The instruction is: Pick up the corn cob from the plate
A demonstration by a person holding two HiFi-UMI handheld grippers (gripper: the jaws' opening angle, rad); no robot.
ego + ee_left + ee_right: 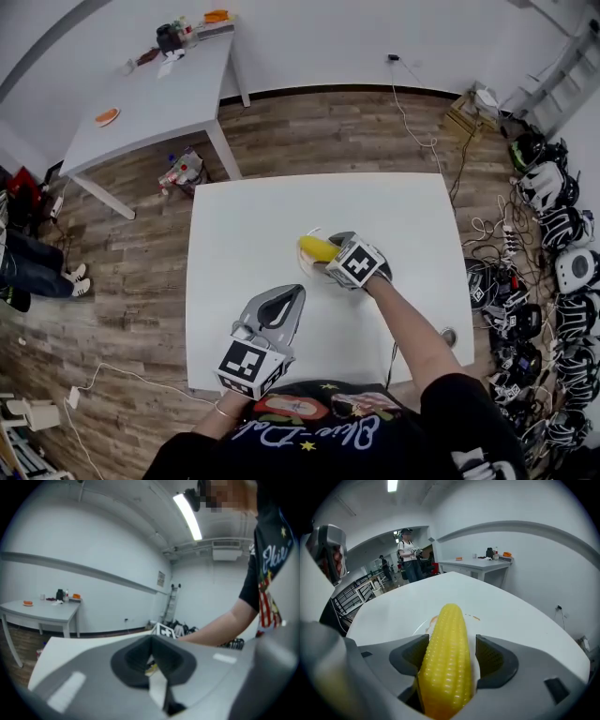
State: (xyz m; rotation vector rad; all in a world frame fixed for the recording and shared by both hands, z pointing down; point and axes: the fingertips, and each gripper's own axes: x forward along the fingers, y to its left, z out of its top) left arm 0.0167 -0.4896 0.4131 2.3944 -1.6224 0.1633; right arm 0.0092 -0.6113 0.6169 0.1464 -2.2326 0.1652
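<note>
Corn cob (446, 667) lies on plate (424, 627) between right gripper's (451, 641) parted jaws.

1. White worktop (244, 225) mid-frame in head view. Small round dark thing (448, 336) near its right front corner; can't tell what it is.
2. Grey side table (159, 103) upper left, well apart from worktop. On it: orange item on a small dish (107, 116) at near end, dark clutter (169, 37) + orange obj (217, 15) at far end.
3. Bag w/ bottles (183, 172) on wood-look floor (309, 131), just beside a side-table leg.
4. White cable (412, 112) trails from wall across floor.
5. Blk/wht headsets (553, 216) in a row along right edge, among tangled leads.
6. Sneakers (78, 279) of someone at left edge.
7. Right gripper view: standing person (409, 555), white top, at rear.
8. Left gripper view: strip light (187, 515) on ceiling, ladder (172, 603) by back wall.
</note>
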